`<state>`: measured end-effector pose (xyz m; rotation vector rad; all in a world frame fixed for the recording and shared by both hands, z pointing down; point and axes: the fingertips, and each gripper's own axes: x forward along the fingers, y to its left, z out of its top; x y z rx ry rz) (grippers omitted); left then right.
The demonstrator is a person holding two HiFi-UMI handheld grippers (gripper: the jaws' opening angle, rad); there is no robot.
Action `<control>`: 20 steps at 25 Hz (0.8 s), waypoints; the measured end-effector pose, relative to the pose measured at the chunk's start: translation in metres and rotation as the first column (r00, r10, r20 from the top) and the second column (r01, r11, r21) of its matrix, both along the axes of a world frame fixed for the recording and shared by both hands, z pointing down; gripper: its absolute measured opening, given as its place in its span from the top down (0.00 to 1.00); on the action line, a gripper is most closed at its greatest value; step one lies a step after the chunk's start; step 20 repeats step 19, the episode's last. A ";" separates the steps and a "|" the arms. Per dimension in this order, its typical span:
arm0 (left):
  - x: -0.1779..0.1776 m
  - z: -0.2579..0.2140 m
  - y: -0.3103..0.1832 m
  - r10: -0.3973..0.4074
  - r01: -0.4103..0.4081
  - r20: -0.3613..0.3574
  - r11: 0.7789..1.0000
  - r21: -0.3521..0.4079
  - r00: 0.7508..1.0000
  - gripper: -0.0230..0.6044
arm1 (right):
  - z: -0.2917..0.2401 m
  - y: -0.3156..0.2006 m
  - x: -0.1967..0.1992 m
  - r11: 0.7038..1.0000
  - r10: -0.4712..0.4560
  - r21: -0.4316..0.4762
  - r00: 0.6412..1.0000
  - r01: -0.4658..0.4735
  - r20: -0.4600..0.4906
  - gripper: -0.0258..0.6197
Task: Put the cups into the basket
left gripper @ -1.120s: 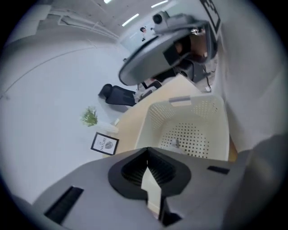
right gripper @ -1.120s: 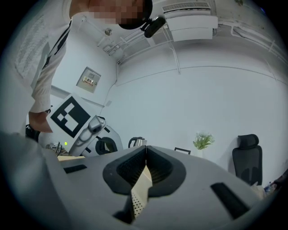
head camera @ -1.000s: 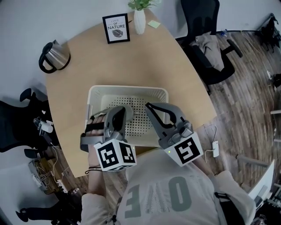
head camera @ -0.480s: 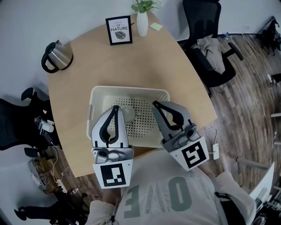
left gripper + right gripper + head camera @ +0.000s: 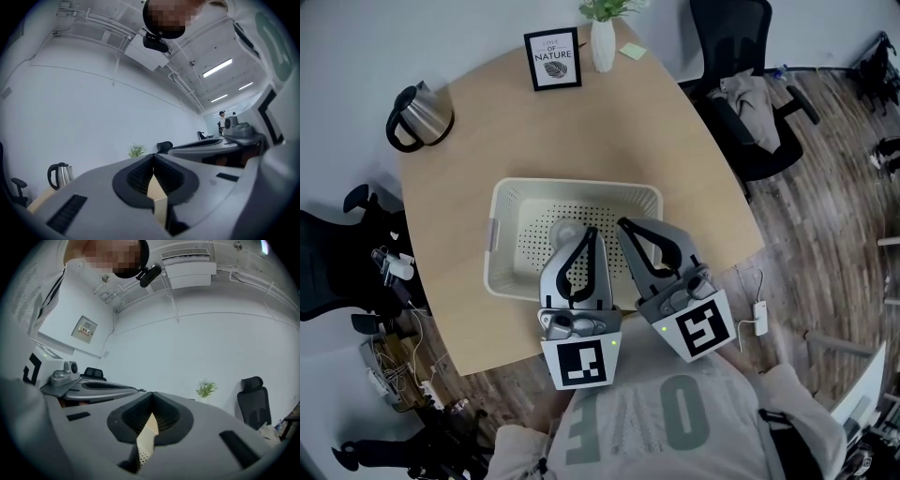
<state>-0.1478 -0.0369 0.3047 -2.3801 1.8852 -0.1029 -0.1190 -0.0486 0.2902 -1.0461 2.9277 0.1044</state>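
Now over the near side of the white basket (image 5: 504,202): left gripper (image 5: 592,232), tips reaching in above the basket's near half, jaws pressed together at the tips, nothing gripped. Same in the left gripper view: pads closed tip to tip, only a pale sliver of background through the hollow behind them. Just right of it, right gripper (image 5: 622,224), likewise over the basket's near right part, jaws closed on nothing, a strip of the basket's perforated plastic showing through its hollow. One pale cup (image 5: 564,231) inside the basket, near the middle, just left of the left gripper's tips; upright or on its side, cannot tell. Beyond the basket's far side, well apart: kettle (image 5: 420,114) toward the far left, framed print (image 5: 553,58) and white vase (image 5: 602,45) with a plant at the far edge. Basket resting on the tan table (image 5: 675,150), close to its near edge.
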 end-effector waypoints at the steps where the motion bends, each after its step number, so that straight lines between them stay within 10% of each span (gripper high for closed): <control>1: 0.001 0.001 0.000 0.005 -0.005 0.017 1.000 -0.005 1.000 0.95 | 0.001 0.001 -0.001 1.000 -0.001 0.001 1.000 0.001 -0.005 0.96; 20: -0.005 0.009 0.005 -0.001 0.003 0.056 0.999 -0.047 0.998 0.95 | 0.006 0.011 -0.004 0.999 -0.036 -0.015 0.999 0.036 -0.018 0.96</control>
